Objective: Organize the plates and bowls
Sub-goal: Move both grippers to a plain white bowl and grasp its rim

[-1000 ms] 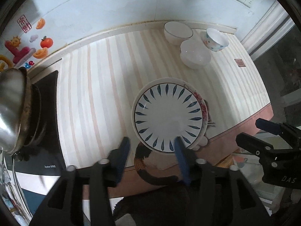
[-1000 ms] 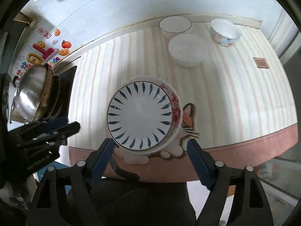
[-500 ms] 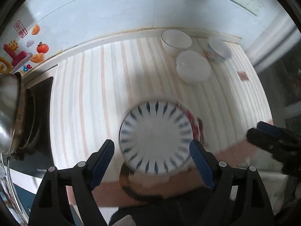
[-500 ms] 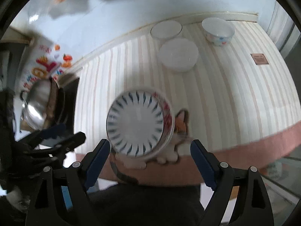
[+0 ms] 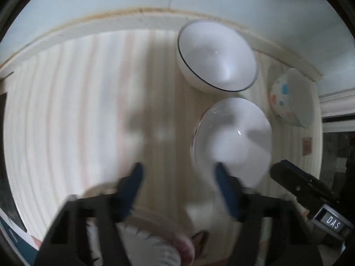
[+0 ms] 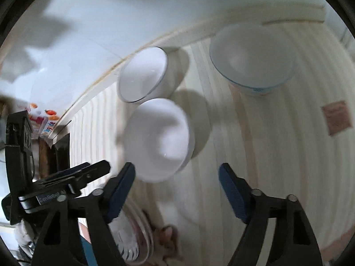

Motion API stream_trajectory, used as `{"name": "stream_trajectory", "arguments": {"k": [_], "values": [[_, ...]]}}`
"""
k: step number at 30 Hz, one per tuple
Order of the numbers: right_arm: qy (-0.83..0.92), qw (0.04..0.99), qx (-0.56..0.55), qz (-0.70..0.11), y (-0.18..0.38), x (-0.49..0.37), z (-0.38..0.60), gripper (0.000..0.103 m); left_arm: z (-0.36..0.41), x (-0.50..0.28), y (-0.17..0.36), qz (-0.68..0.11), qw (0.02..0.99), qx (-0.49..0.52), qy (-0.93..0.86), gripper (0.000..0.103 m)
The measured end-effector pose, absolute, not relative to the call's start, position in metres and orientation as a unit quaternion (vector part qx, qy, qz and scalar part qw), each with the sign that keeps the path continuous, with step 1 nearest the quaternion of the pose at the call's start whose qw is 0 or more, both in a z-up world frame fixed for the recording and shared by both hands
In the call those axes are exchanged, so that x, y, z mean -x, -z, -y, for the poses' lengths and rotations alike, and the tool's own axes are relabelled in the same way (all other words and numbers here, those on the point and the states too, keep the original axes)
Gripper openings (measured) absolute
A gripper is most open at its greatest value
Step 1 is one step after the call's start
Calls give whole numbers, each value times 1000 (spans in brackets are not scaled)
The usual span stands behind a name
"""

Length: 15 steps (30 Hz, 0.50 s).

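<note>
I am looking past both tools, each with its jaws spread wide and holding nothing: the left tool [image 5: 177, 184] and the right tool [image 6: 177, 177]. Nearest, under their fingers, the stacked plates [image 6: 131, 239] are lying at the table's [image 5: 66, 110] front edge. Beyond them the plain white bowl [image 6: 157, 139] is sitting just ahead of the right tool's left finger, with the dark-rimmed bowl [image 6: 142, 75] right behind it by the wall and the patterned bowl [image 6: 253, 55] well apart to the right. I judge I am reaching for the nearest bowl; to do it well I am centring its rim between the fingers and approaching level, since the view is blurring.
</note>
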State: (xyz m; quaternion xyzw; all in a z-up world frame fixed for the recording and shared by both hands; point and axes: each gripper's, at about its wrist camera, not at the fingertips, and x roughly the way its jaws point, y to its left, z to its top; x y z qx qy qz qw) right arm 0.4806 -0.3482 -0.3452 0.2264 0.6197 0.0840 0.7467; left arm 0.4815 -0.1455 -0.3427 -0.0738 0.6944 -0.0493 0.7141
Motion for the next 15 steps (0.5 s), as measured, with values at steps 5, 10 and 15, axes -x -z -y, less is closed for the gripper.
{"name": "stream_trajectory", "arguments": {"k": [5, 10, 15], "values": [[-99, 717, -243, -646, 393, -514, 350, 31, 163, -502, 373, -709, 698, 84, 65, 22], [-104, 711, -233, -655, 407, -521, 347, 17, 170, -499, 368, -706, 701, 75, 63, 22], [-116, 705, -229, -661, 397, -512, 347, 17, 172, -481, 344, -694, 713, 72, 65, 22]]}}
